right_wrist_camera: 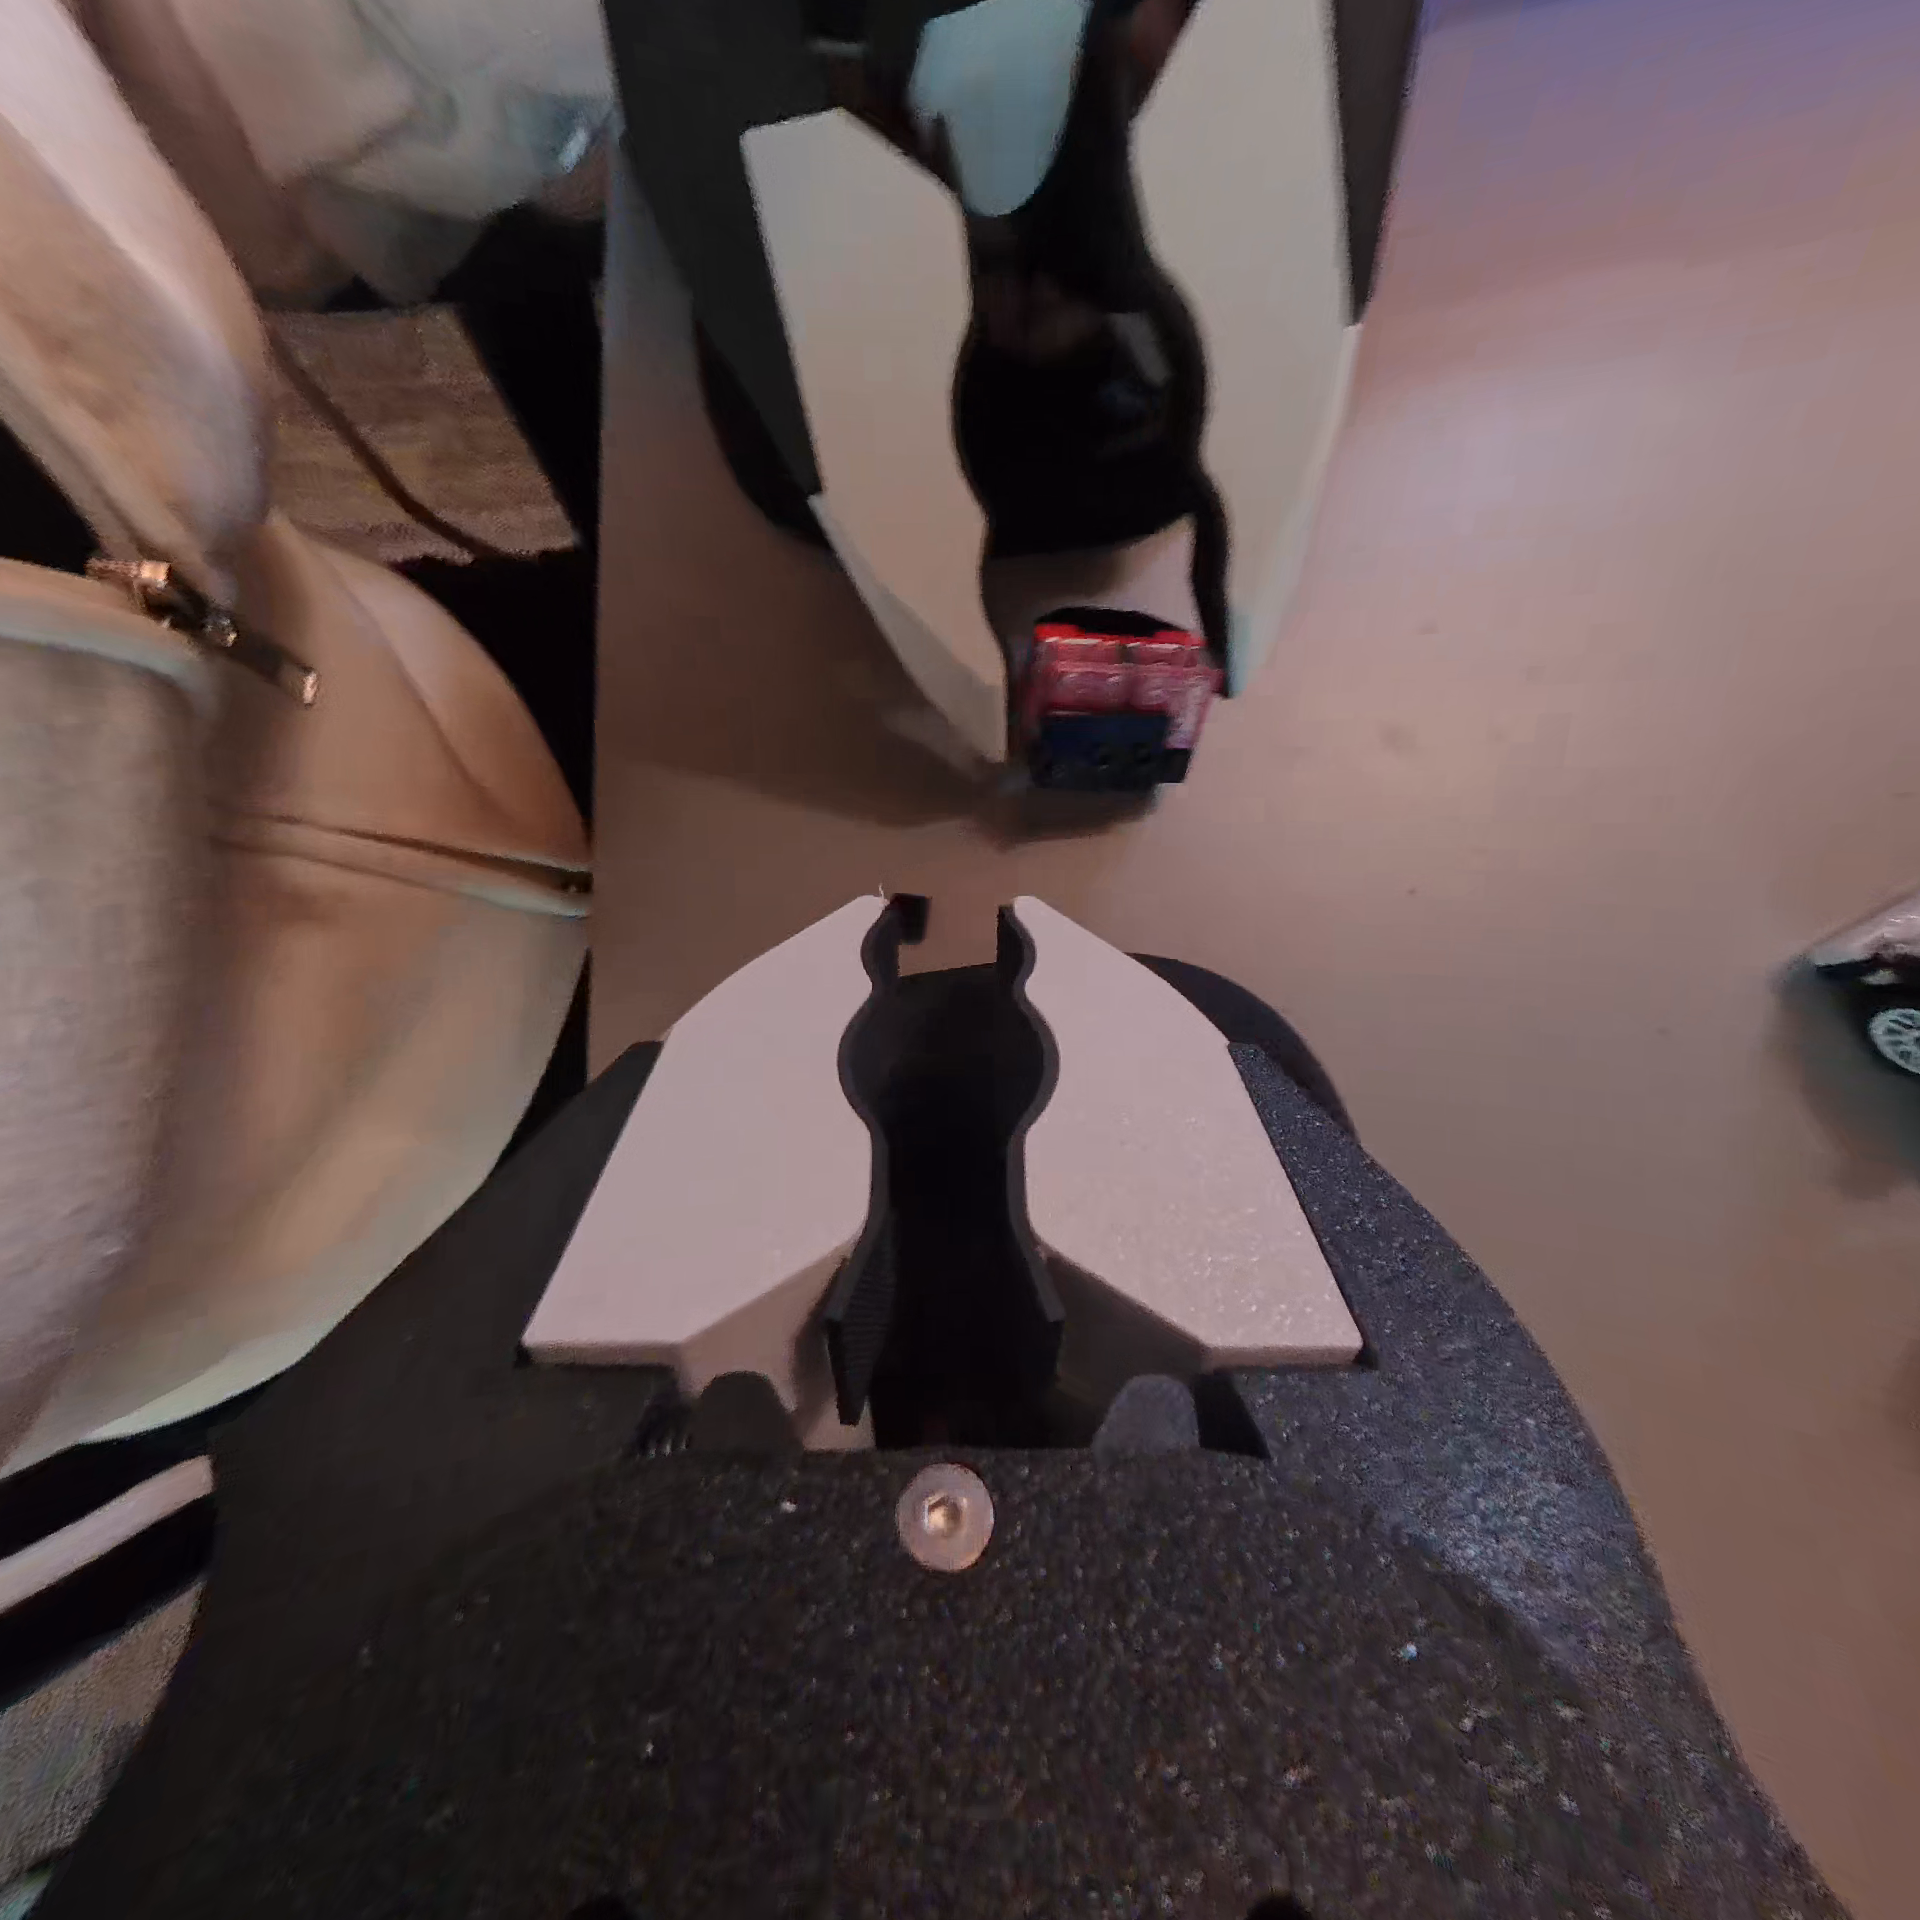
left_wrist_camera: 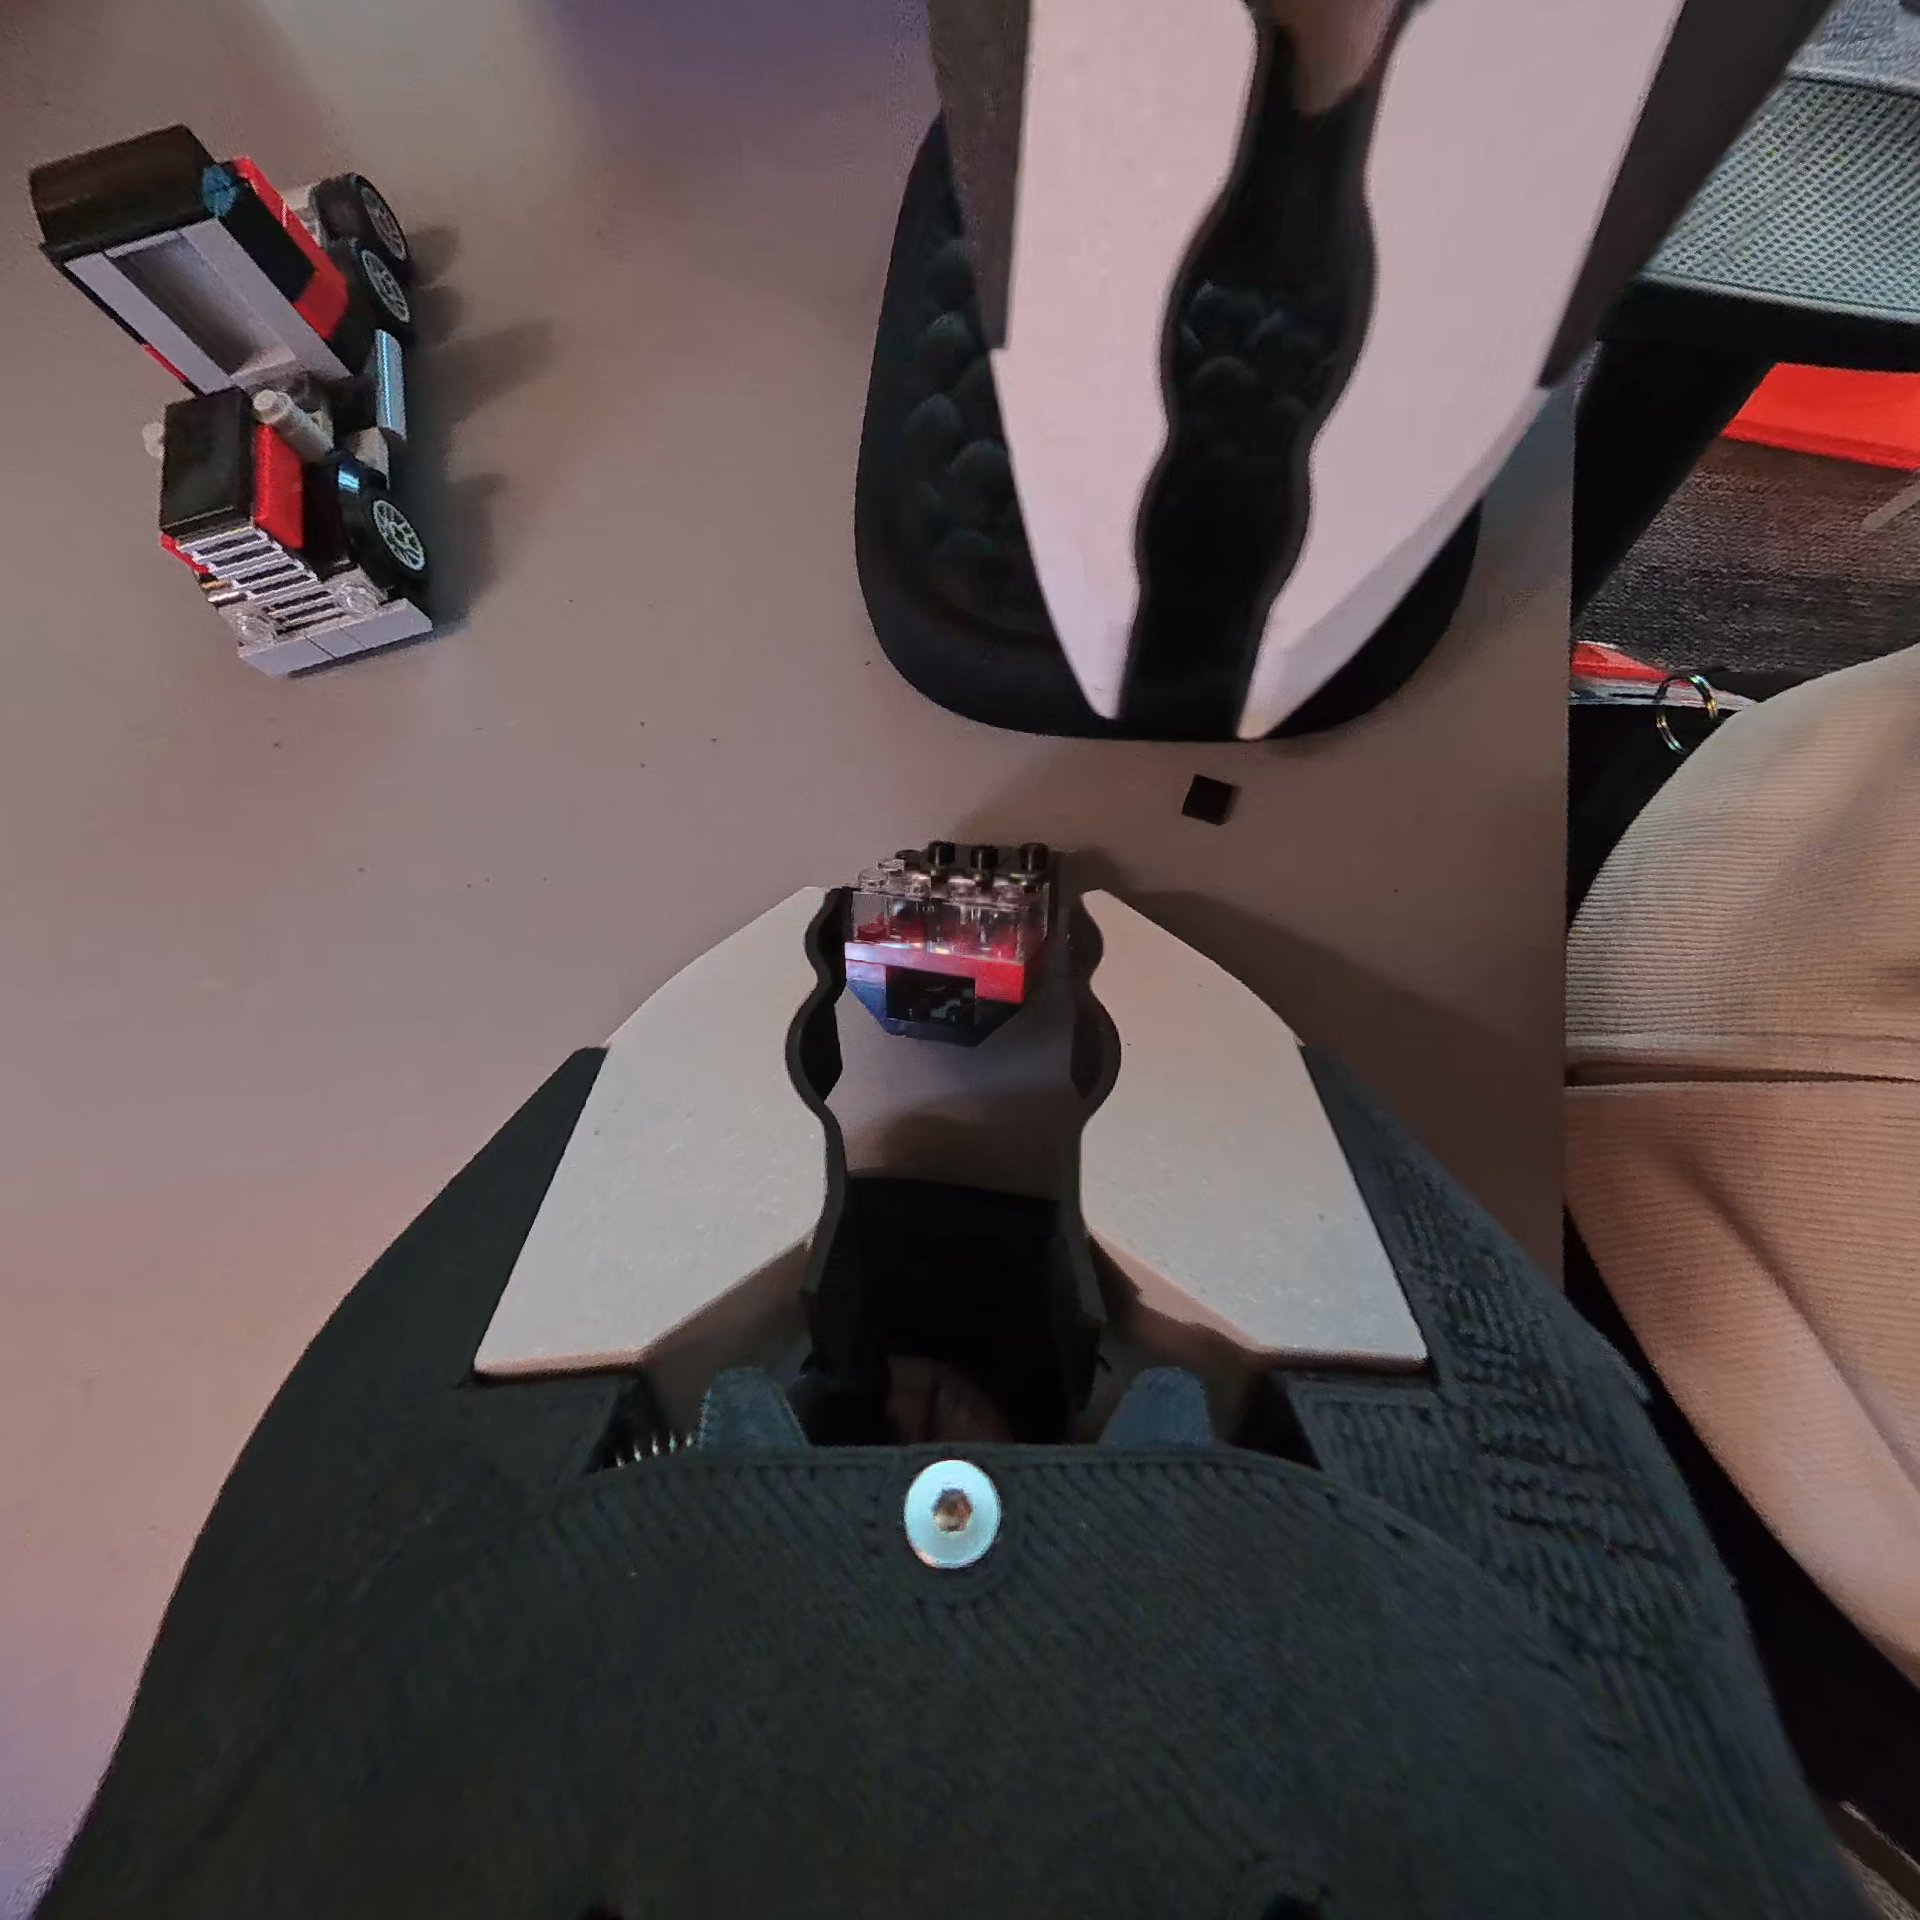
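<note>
Left gripper [left_wrist_camera: 956, 904]: jaws moderately open. A small brick assembly [left_wrist_camera: 951, 951] stands between the fingertips. A thin dark gap shows on its right side, so no firm clamp is evident.
Brick assembly, make-up: clear studded brick over a red plate, with a black wedge piece beneath.
Brick assembly, orientation: long axis runs across the jaw gap, from finger to finger. Studs face up and away from the left wrist camera, and the black wedge end faces that camera.
Brick assembly, location: on or just over the grey table [left_wrist_camera: 623, 831], near its edge. Contact with the surface cannot be confirmed.
Right gripper [right_wrist_camera: 951, 914]: jaws narrowly parted, nothing pressed between the pads, tips facing the left gripper.
Black tile [left_wrist_camera: 1205, 800]: small and square, flat on the table just off the right gripper's tips, apart from the assembly.
Toy truck [left_wrist_camera: 260, 416]: brick-built in red, black and grey, well apart to the left, grille end nearer the left wrist camera.
Person: beige garment [left_wrist_camera: 1766, 1039] beside the table edge.
</note>
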Demonstrator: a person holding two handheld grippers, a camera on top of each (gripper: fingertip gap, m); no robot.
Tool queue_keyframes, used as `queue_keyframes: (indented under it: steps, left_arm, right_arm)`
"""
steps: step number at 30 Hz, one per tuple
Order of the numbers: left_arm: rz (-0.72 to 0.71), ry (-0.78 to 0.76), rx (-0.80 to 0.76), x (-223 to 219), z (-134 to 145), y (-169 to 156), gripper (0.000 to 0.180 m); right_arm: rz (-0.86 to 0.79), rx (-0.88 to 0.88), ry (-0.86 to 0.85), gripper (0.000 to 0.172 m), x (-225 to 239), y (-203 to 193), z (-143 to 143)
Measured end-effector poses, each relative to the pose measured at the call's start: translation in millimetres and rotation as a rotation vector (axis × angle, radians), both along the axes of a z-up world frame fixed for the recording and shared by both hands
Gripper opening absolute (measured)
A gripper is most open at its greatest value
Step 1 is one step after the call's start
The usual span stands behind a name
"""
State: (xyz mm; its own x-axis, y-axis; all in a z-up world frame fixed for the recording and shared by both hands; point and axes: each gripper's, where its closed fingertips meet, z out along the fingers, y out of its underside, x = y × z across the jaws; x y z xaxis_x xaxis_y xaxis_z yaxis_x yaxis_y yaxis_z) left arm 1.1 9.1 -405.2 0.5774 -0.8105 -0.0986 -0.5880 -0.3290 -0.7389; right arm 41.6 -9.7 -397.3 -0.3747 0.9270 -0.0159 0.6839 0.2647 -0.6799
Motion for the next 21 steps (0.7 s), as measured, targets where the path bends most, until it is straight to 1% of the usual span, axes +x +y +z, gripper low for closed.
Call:
queue_keyframes:
  steps: [2, 5, 6, 8, 11, 12, 14, 15, 17, 19, 21]
  left_arm:
    - [0.002, -0.011, 0.0, -0.1, 1.3, 0.3, 0.045]
    - [0.009, -0.048, 0.005, -0.6, 5.8, 1.1, 0.049]
    - [0.01, -0.062, 0.011, -0.7, 7.8, 1.2, 0.05]
    - [0.004, -0.092, 0.026, -0.4, 12.4, 0.5, 0.052]
    - [-0.002, -0.128, 0.104, -0.4, 23.5, -0.6, 0.054]
    - [-0.002, -0.139, 0.162, -0.4, 29.9, -0.7, 0.053]
    - [0.009, -0.17, 0.342, -0.2, 49.1, -0.4, 0.051]
    - [0.031, -0.183, 0.455, -1.1, 60.7, 0.8, 0.047]
    - [0.062, -0.215, 0.67, 0.9, 83.3, -0.5, 0.038]
    - [0.074, -0.256, 0.795, 7.4, 98.1, -3.2, 0.031]
    - [0.091, -0.258, 0.834, 12.1, 103.3, -1.3, 0.026]
  right_arm:
    - [0.032, 0.019, -0.055, 0.018, 3.2, -7.0, -7.0]
    - [0.043, 0.05, -0.09, 0.018, 0.6, -9.7, -17.4]
    - [0.035, 0.052, -0.087, 0.017, -1.6, -9.1, -18.1]
    - [0.031, 0.063, -0.091, 0.008, -2.1, -7.5, -18.7]
    - [0.013, 0.046, -0.048, 0.008, -4.7, -5.6, -15.6]
    - [-0.022, 0.002, 0.007, 0.008, -8.9, -3.8, -9.2]
    - [-0.135, -0.156, 0.176, 0.008, -20.5, 4.3, 15.8]
    - [-0.194, -0.255, 0.271, 0.007, -25.2, 10.3, 32.5]
    - [-0.271, -0.52, 0.457, 0.007, -30.5, 17.8, 68.3]
    - [-0.297, -0.735, 0.524, 0.007, -30.8, 20.5, 85.3]
    - [-0.297, -0.843, 0.536, 0.007, -31.3, 18.3, 89.2]
